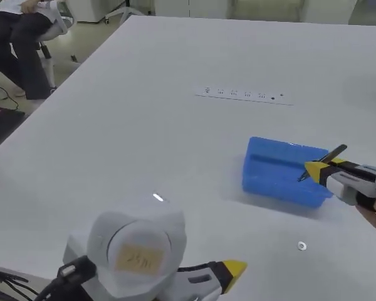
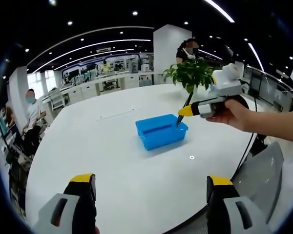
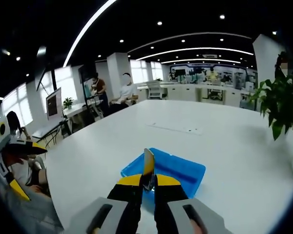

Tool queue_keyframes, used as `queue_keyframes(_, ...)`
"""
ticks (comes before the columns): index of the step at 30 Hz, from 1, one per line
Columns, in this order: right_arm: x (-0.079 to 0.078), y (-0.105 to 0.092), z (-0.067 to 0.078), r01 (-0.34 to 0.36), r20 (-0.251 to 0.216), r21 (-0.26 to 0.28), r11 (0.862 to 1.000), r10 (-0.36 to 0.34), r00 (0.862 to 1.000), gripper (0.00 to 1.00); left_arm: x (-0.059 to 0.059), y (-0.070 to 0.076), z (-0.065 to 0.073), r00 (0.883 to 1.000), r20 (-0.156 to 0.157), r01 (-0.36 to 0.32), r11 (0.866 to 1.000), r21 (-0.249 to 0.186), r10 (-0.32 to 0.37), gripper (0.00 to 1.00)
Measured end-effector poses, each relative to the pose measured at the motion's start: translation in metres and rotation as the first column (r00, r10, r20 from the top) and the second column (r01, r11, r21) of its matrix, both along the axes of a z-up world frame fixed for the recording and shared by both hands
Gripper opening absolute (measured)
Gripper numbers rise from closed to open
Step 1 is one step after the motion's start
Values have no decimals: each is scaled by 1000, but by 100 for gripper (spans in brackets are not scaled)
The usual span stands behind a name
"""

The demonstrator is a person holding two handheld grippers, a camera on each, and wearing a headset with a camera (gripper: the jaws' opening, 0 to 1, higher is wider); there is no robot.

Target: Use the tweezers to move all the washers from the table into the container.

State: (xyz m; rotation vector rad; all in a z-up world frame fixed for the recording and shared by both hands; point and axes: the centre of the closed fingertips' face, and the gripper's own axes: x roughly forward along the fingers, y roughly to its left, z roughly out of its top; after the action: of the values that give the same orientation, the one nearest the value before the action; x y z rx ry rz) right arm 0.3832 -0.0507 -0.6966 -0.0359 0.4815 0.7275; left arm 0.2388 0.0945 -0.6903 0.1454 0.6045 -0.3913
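**Washer on the table, tweezers at the bin: risks**

Washer (image 1: 302,246) lay flat on the white table (image 1: 144,125), on the near side of the blue container (image 1: 272,182) and apart from it. My right gripper (image 3: 149,181) was clamped shut on the tweezers (image 1: 329,155), with the tips angled down over the container's right end. I couldn't tell whether the tips held a washer, or whether any sat in the container; too small to read. My left gripper (image 2: 151,183) hung low at the near side, jaws wide apart, holding nothing.

Risks as I judged them:
- The washer was thin and flat on a smooth top. The tips could skate over it or flick it toward the near edge and off the table.
- The tweezers were a narrow blade pinched between two jaws. A push against the table could twist them in the grip, and the tips would miss.
- Easing the jaws to spread the tips could let the tweezers slip out altogether.
- Nothing was steadying the container. A knock on its wall from the tweezers could shove it or tip it.
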Motion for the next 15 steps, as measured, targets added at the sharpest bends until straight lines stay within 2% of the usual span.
queue_keyframes(6,-16,-6,-7,6,-7,-18,1000,-6,1000,5,0,-2,2,1000,6,14,1000,4,-14,97)
queue_keyframes(13,-35,-16,-31,14,-52,-58,998,-17,999,5,-1,-5,4,1000,15,19,1000,-1,-19,97)
queue_keyframes(15,-40,-18,-37,18,-74,-53,998,-22,997,5,-3,-6,3,1000,15,21,1000,0,-21,96)
